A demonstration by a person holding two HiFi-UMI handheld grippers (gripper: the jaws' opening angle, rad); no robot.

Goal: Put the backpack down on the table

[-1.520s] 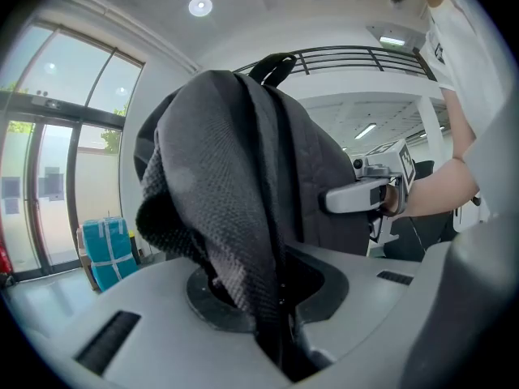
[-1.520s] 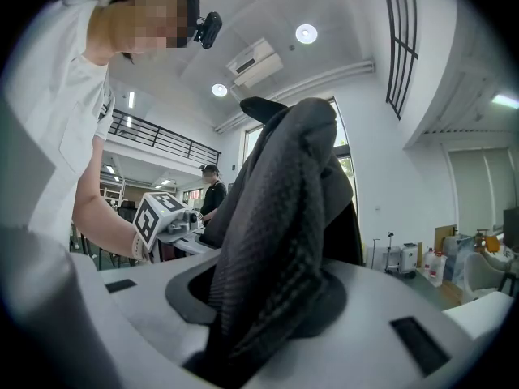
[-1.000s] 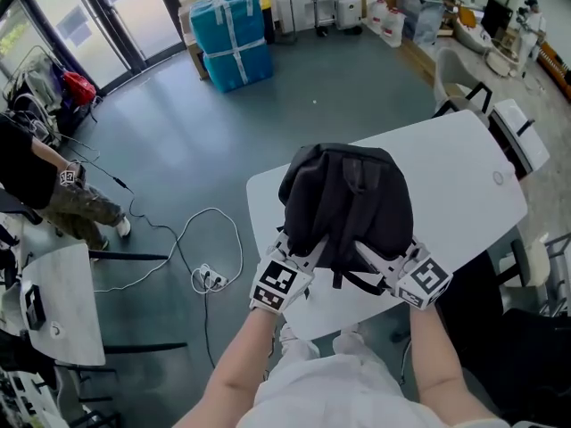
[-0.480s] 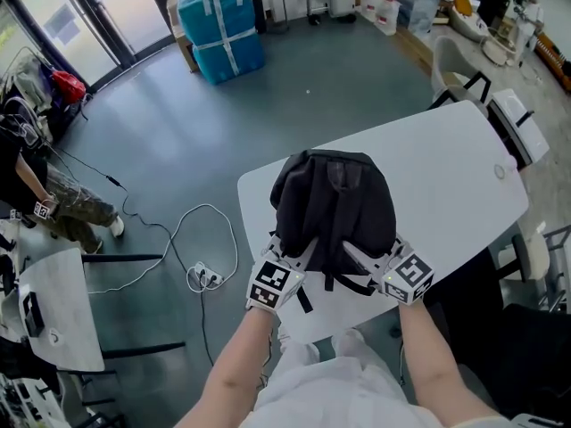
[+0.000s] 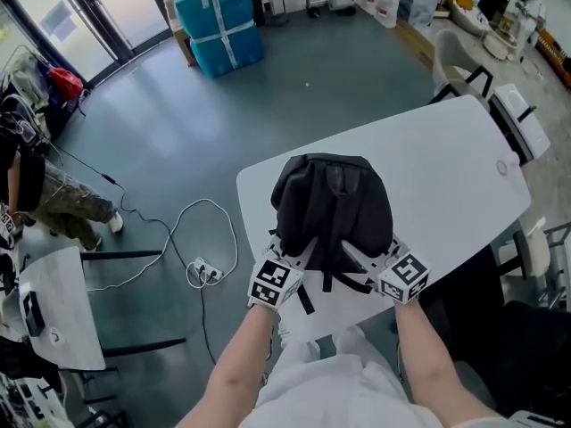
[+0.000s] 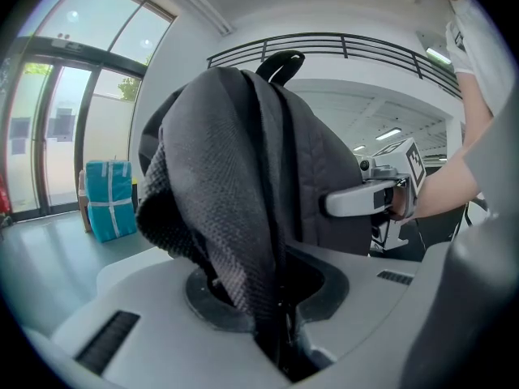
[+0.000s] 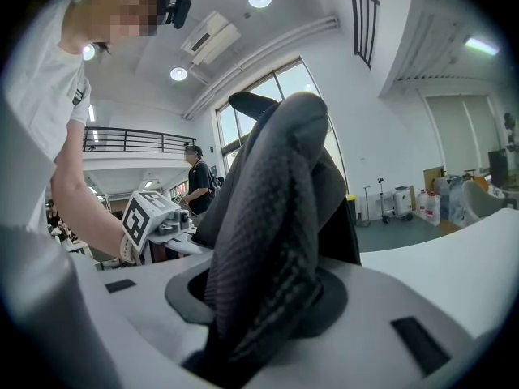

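A black backpack (image 5: 332,205) stands upright over the near left part of the white table (image 5: 446,163). I cannot tell whether its bottom rests on the tabletop. My left gripper (image 5: 302,250) is shut on a thin dark shoulder strap (image 6: 243,241) at the pack's near left side. My right gripper (image 5: 359,255) is shut on the thicker padded strap (image 7: 268,217) at the near right side. In the left gripper view the pack (image 6: 268,136) fills the middle, with the right gripper (image 6: 369,198) beyond it. The left gripper (image 7: 158,217) shows in the right gripper view.
A blue wrapped crate (image 5: 219,20) stands far across the grey floor. A white cable with a power strip (image 5: 207,275) lies left of the table. A second small table (image 5: 58,315) and a seated person (image 5: 36,194) are at the far left. Chairs (image 5: 531,257) stand at the right.
Both grippers have come down together with the backpack, which now sits lower over the table. The straps stay gripped throughout.
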